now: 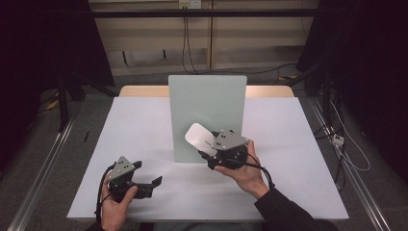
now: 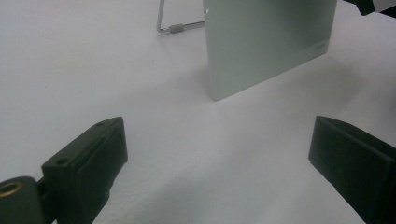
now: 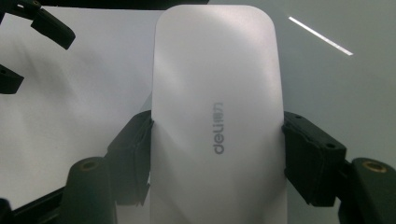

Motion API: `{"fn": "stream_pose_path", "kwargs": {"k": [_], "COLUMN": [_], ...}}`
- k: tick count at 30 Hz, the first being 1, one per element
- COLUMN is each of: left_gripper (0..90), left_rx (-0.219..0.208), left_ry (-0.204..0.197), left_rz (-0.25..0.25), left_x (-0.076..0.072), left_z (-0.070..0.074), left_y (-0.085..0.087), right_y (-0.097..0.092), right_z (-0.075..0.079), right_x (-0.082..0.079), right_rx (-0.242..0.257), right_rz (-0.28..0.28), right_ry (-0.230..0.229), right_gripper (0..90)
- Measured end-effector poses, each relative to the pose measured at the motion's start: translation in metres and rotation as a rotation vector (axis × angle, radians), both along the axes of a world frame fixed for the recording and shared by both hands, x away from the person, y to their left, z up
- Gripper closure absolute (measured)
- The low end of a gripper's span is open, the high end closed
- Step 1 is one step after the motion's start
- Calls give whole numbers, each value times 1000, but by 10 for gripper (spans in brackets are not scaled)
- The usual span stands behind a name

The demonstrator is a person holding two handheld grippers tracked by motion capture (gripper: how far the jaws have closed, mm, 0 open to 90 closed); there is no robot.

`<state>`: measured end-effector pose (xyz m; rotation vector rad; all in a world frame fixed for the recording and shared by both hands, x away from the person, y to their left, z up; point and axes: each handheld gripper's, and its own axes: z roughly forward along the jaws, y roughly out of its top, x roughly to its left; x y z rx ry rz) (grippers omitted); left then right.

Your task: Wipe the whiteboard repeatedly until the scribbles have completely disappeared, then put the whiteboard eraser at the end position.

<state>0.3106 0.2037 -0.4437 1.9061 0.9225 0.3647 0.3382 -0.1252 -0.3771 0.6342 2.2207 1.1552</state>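
The right tool (image 3: 217, 140) grips a white mouse (image 3: 217, 93) marked "deli".

An upright pale green panel (image 1: 207, 118) stands mid-counter, blocking the straight way to the far edge; its wire stand (image 2: 173, 25) juts behind it. The white counter (image 1: 139, 130) lies open to the panel's left and right. The right gripper (image 1: 210, 153), clamped on a white slab-shaped device (image 1: 199, 138), hangs just before the panel's lower face. The left gripper (image 1: 153, 185), jaws apart, sits near the front edge with bare surface ahead.
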Motion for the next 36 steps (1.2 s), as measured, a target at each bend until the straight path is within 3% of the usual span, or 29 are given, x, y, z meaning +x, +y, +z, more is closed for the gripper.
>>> {"fn": "stream_pose_path", "kwargs": {"k": [15,25,36], "left_gripper": [44,44,44], "left_rx": [-8,-5,-4], "left_ry": [11,6,2], "left_rz": [7,7,6], "left_x": [0,1,0], "left_z": [-1,0,1], "left_y": [3,3,1], "right_y": [-21,-29,-36], "right_z": [-8,-13,-17], "right_x": [2,-4,-12], "right_rx": [48,25,23], "right_rz": [0,49,67], "right_ry": [122,175,225], "right_gripper": [315,315,315]}}
